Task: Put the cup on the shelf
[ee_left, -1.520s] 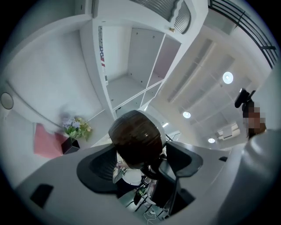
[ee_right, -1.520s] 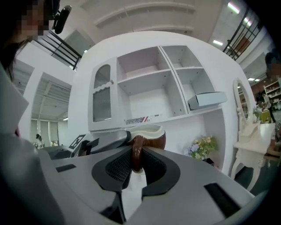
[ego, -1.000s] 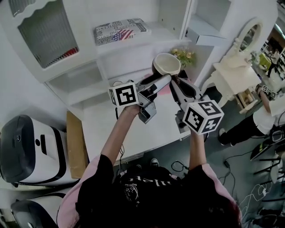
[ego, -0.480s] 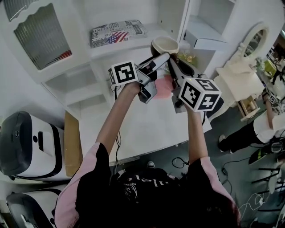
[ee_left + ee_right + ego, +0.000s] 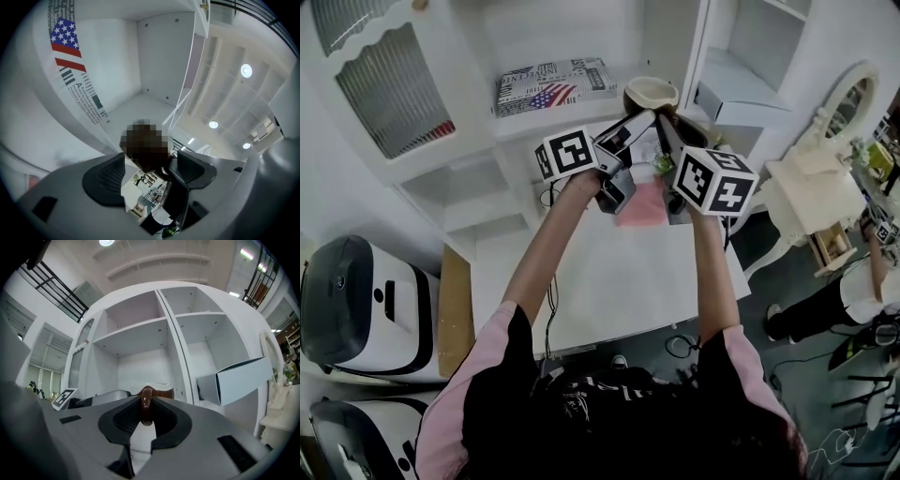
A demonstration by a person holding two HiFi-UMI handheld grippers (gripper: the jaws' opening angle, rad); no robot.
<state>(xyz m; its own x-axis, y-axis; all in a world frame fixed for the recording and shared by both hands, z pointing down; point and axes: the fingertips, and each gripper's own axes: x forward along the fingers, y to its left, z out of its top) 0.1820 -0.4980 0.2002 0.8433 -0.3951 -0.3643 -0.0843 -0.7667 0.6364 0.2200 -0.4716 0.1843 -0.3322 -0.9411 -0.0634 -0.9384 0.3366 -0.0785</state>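
Head view, upper ctr: cup (image 5: 650, 94) is in front of shelf unit (image 5: 478, 141), betw. tips of left gripper (image 5: 637, 122), on its left, & right gripper (image 5: 665, 133), below-right. Flat book (image 5: 551, 84) lies on a shelf left of cup. Box (image 5: 727, 103) sits in compartment to cup's right. Table (image 5: 609, 281) fills frame ctr, w/ cloth (image 5: 642, 202) on it just below grippers. Machine (image 5: 347, 305) at lower left, beside table.

Before me stands a white shelf unit (image 5: 692, 47), a louvred door (image 5: 389, 89) on its left side, above a white table (image 5: 609, 277). To my right a cream dressing table (image 5: 811, 192) stands on grey floor (image 5: 773, 267). Round ceiling lights (image 5: 243, 71) glow overhead.
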